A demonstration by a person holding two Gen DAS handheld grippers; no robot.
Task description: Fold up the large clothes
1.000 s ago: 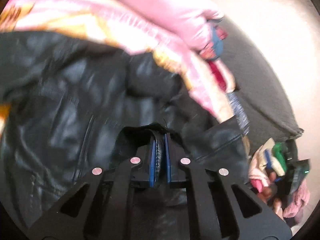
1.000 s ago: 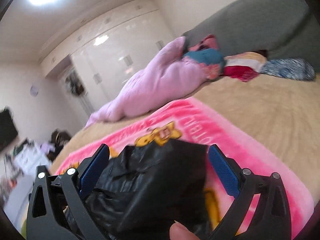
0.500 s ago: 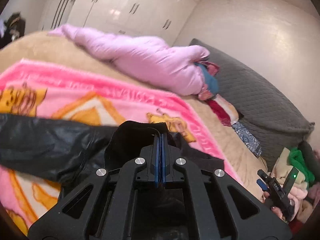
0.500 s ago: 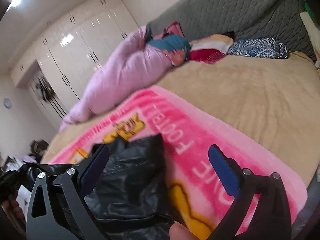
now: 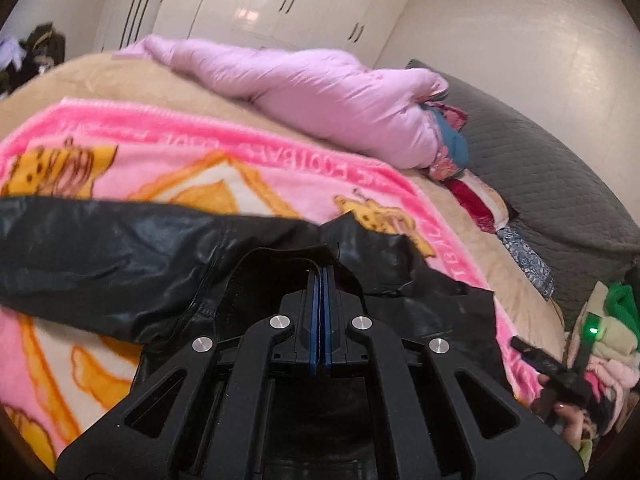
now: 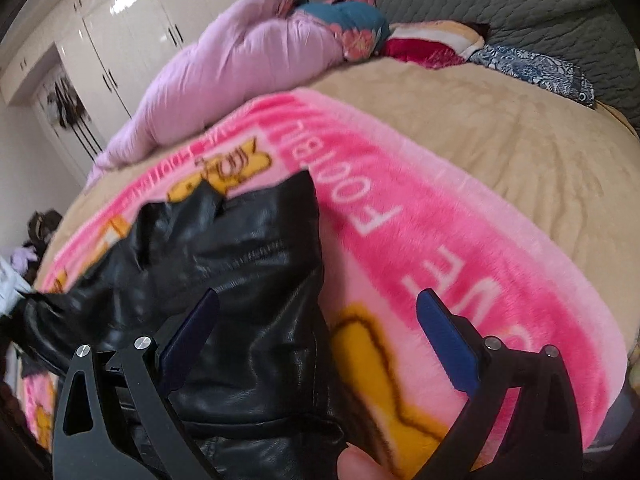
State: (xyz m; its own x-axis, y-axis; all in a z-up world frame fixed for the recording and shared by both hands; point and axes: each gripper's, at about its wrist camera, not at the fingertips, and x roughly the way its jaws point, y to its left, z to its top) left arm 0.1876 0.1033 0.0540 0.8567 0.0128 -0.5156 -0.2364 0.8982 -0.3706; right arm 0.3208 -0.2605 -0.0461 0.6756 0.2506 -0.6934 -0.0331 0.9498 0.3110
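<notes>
Lying across a pink cartoon blanket (image 6: 460,216) on a tan bed (image 6: 520,136), black leather jacket (image 6: 248,264), one sleeve stretched away from the collar end. Clamped tight on a jacket edge, left gripper (image 5: 322,280); spread wide with nothing between its pads, right gripper (image 6: 316,320), just over the jacket's near side. Beyond the blanket, lilac duvet (image 5: 320,92) against a grey headboard (image 5: 560,184).
</notes>
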